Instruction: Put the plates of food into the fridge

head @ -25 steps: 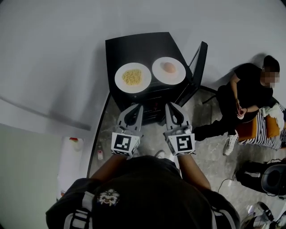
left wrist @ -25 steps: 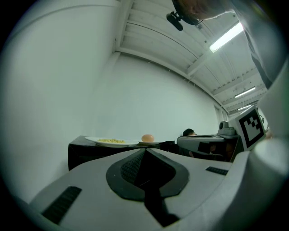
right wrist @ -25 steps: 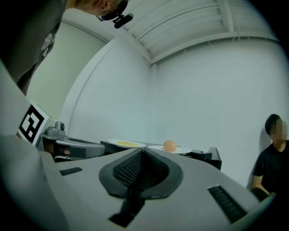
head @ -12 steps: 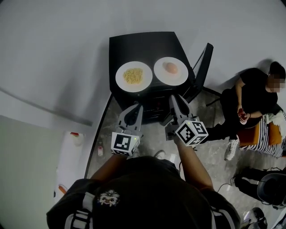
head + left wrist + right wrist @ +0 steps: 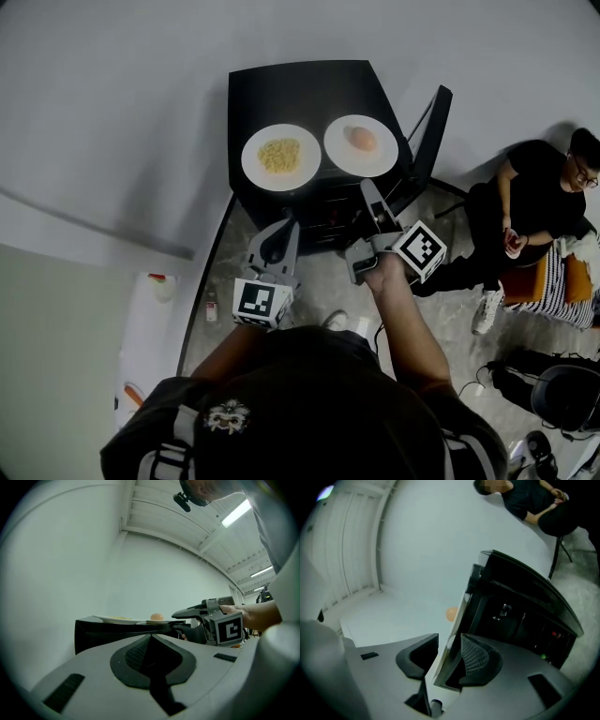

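Low and left of centre in the head view, the left gripper [image 5: 281, 230] is held level, short of the fridge [image 5: 300, 94]. Its jaws are closed together with nothing between them, and no change is seen in it. Above it, on the fridge's black top, the plate of noodles [image 5: 280, 157] is left untouched. Just to its right, the plate with the round orange-pink piece of food [image 5: 361, 145] is likewise lying on the top.

The change is found at the right gripper [image 5: 367, 220]. It has been rolled onto its side, so that its marker cube [image 5: 419, 250] is now turned toward the lower right, and it has been brought up to the fridge's front edge below that second plate. Its jaws have just been opening and are spread wide. In the right gripper view the plate's white rim is seen edge-on between them, with no pad pressed on it. Farther right, the fridge door [image 5: 433, 127] is stood open.

A pinch on the second plate's rim is judged to be in preparation, one jaw over and one under. Neither plate has yet been put inside, so the task is taken to be at its first pick-up.
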A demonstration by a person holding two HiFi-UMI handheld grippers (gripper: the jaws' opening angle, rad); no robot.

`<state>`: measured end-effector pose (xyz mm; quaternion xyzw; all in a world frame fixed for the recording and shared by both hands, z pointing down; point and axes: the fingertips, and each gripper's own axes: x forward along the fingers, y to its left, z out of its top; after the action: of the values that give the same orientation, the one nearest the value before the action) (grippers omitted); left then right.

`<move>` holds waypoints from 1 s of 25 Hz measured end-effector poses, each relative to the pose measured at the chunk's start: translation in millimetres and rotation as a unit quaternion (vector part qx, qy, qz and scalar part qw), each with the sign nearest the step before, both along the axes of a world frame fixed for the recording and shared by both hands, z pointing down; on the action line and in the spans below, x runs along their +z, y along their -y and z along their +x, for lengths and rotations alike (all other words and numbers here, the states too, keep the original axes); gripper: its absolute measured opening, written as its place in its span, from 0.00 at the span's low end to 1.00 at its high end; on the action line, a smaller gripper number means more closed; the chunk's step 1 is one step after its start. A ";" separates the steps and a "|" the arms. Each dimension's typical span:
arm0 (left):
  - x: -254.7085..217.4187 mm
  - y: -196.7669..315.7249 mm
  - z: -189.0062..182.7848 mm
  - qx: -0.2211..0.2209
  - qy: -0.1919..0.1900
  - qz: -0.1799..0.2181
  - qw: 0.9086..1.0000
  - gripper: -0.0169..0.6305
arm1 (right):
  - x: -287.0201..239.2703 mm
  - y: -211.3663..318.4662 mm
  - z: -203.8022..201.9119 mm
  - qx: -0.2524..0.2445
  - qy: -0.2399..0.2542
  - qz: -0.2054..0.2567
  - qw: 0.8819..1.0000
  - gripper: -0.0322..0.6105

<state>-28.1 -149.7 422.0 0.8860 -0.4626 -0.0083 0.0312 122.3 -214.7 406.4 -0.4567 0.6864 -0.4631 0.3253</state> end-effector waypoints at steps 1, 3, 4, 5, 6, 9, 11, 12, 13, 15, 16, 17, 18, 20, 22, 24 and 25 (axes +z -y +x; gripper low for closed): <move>1.4 -0.4 -0.4 0.000 -0.004 -0.004 1.000 0.06 | 1.6 3.0 0.0 0.000 0.028 -0.011 1.000 0.27; 1.4 0.7 -1.6 -0.003 -0.018 -0.012 1.000 0.06 | 3.6 9.6 1.0 0.001 0.066 -0.026 0.997 0.27; -0.3 2.0 -2.1 -0.005 -0.022 -0.012 1.000 0.06 | 4.4 12.9 1.5 0.003 0.080 -0.034 0.996 0.27; -3.7 3.3 -2.1 -0.006 -0.024 -0.009 1.000 0.06 | 5.2 16.2 2.1 0.005 0.094 -0.041 0.995 0.27; -9.0 4.4 -1.4 -0.006 -0.025 -0.003 1.000 0.06 | 5.5 19.2 2.7 0.009 0.107 -0.047 0.993 0.27; -16.6 4.2 -1.3 -0.004 -0.029 0.003 1.000 0.06 | 2.7 24.1 3.5 0.017 0.128 -0.052 0.990 0.27; -13.5 3.2 -3.9 -0.003 -0.034 -0.007 0.999 0.06 | 4.3 26.3 5.2 0.023 0.130 -0.058 0.989 0.27; -13.7 3.3 -4.4 -0.002 -0.037 -0.009 0.999 0.06 | 5.8 27.8 6.3 0.027 0.132 -0.061 0.989 0.27; -14.5 3.8 -4.2 0.000 -0.040 -0.010 0.999 0.06 | 7.2 29.4 7.5 0.031 0.135 -0.064 0.988 0.27; -15.8 6.3 -2.5 0.004 -0.044 -0.009 0.999 0.06 | 10.3 31.9 11.1 0.045 0.143 -0.069 0.986 0.24; -15.6 7.9 -1.4 0.006 -0.045 -0.010 0.999 0.06 | 11.5 32.9 13.8 0.054 0.145 -0.071 0.985 0.20; -14.9 9.3 -0.2 0.008 -0.044 -0.012 0.999 0.06 | 12.2 33.7 16.4 0.061 0.148 -0.071 0.985 0.18; -14.5 10.3 0.9 0.010 -0.043 -0.014 0.999 0.06 | 12.1 34.5 18.3 0.066 0.151 -0.070 0.984 0.17; -14.5 11.5 1.7 0.011 -0.042 -0.016 0.999 0.06 | 10.7 36.1 20.0 0.070 0.155 -0.068 0.983 0.15; -13.8 11.6 1.4 0.012 -0.042 -0.015 0.999 0.06 | 9.3 37.0 20.3 0.072 0.157 -0.067 0.983 0.13; -12.0 11.5 0.8 0.013 -0.044 -0.012 0.999 0.06 | 9.4 37.1 19.8 0.073 0.159 -0.067 0.982 0.12; -11.5 11.3 0.5 0.014 -0.044 -0.011 0.999 0.06 | 9.3 36.9 19.2 0.073 0.159 -0.067 0.982 0.12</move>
<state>-27.7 -161.0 410.5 0.8907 -0.4485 -0.0418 0.0613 141.5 -251.5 415.6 -0.4468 0.5581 -0.5498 0.4320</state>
